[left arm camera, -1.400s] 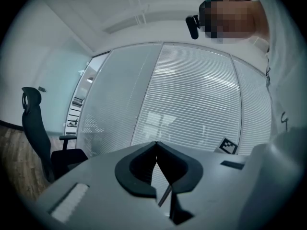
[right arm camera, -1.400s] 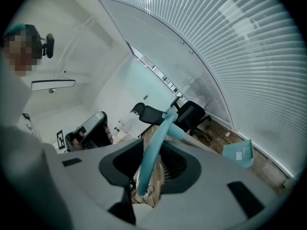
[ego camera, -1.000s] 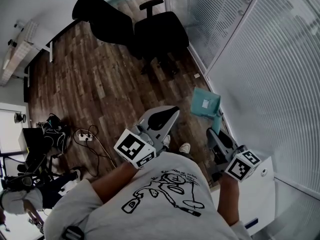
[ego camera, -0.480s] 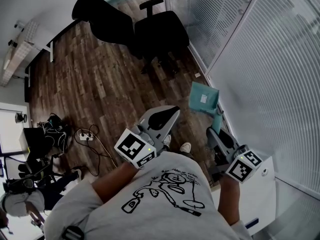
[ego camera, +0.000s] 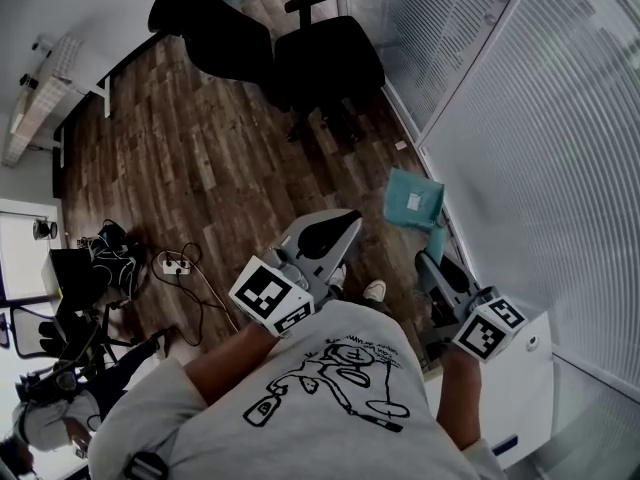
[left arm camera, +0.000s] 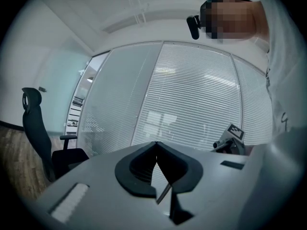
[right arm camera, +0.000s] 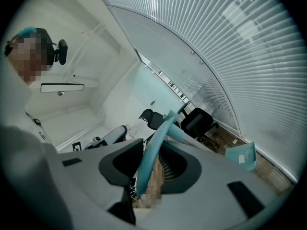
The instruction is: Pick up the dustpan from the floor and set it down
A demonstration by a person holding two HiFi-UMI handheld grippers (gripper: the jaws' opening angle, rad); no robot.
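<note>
— Which fingers have the dustpan (ego camera: 412, 200)?

— Those of the right gripper (right arm camera: 152, 153). They are closed on its teal handle (right arm camera: 156, 140), which slants up between them and sticks out past their tips.

— And the pan itself?

— Out beyond the fingers. In the head view it shows just ahead of the right gripper (ego camera: 433, 260), at the foot of the glass wall with blinds (ego camera: 560, 158). In the right gripper view the pan (right arm camera: 242, 156) sits off to the right of the fingers, over the wooden floor (ego camera: 190, 168). I cannot tell whether it touches the boards or hangs clear of them.

— What about the other hand?

— The left gripper (left arm camera: 156, 145) has its fingers drawn together, tips meeting, with nothing between them. In the head view the left gripper (ego camera: 343, 226) is well to the left of the handle and touches no part of the dustpan.

— Anything else near the fingers?

— Two black office chairs (ego camera: 325, 63) stand farther out, well beyond both sets of fingertips.
</note>
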